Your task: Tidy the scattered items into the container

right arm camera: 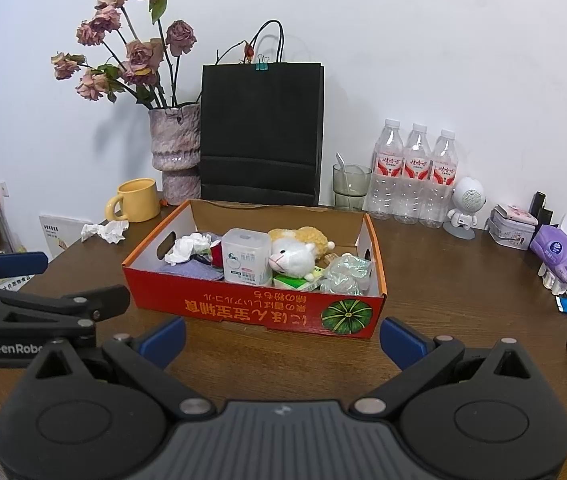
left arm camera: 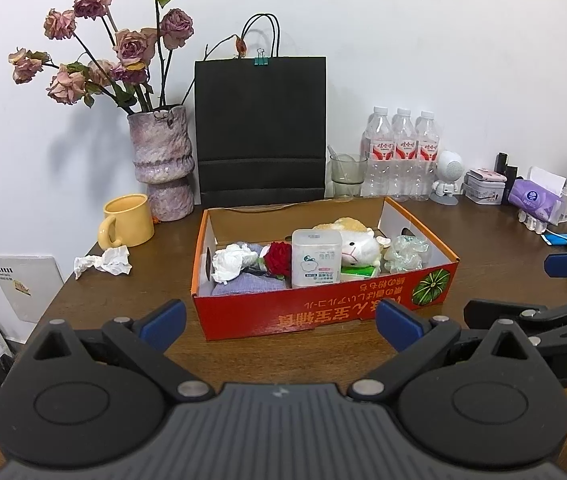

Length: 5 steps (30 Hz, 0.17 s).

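Note:
A red cardboard box (left arm camera: 307, 312) (right arm camera: 251, 312) stands mid-table. It holds a white tissue wad (left arm camera: 231, 262), a blue cloth (left arm camera: 243, 284), a red rose (left arm camera: 277, 258), a white plastic canister (left arm camera: 316, 258) (right arm camera: 246, 256), a plush sheep (left arm camera: 357, 242) (right arm camera: 295, 254), a green pack (left arm camera: 357, 271) and crumpled clear plastic (left arm camera: 405, 254) (right arm camera: 345, 276). A crumpled tissue (left arm camera: 103, 262) (right arm camera: 105, 231) lies on the table left of the box, by the yellow mug. My left gripper (left arm camera: 281, 326) and right gripper (right arm camera: 283, 340) are both open and empty, just in front of the box.
A yellow mug (left arm camera: 129, 220), vase of dried roses (left arm camera: 163, 160), black paper bag (left arm camera: 261, 128), glass (left arm camera: 347, 176), three water bottles (left arm camera: 403, 156), a small white robot figure (left arm camera: 447, 178), tins and a purple tissue pack (left arm camera: 531, 198) line the back wall. Cables lie at right.

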Tool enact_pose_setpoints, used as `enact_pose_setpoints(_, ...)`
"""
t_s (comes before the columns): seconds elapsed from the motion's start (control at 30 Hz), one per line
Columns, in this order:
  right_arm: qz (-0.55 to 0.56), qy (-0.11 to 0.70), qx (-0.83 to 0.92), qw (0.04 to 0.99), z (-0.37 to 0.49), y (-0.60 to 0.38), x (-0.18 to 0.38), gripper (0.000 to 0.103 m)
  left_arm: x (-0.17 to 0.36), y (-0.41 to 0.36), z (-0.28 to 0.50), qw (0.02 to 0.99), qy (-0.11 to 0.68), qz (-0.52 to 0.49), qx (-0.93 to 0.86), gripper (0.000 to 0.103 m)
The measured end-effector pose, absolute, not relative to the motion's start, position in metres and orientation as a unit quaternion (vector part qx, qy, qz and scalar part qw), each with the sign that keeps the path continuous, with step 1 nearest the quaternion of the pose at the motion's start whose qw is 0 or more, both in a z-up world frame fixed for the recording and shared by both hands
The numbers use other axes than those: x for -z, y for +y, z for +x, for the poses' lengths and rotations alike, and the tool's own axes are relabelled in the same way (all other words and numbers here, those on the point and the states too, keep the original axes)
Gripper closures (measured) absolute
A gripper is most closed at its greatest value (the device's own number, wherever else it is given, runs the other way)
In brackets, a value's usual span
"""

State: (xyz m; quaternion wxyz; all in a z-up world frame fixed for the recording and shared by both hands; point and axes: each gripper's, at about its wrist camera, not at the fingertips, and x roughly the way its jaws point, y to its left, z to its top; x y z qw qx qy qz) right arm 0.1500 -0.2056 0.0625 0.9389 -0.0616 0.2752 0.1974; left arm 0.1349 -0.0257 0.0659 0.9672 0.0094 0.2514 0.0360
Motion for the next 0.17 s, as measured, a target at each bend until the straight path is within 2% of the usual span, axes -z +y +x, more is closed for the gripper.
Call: enact_pose_setpoints(0.17, -0.06, 0.276, -0.199, 0.938, 0.1503, -0.2063, -0.0608, 0.0, -0.0613, -0.0245, 0.1379, 0.966, 0.257, 0.0, -0.028, 0.0)
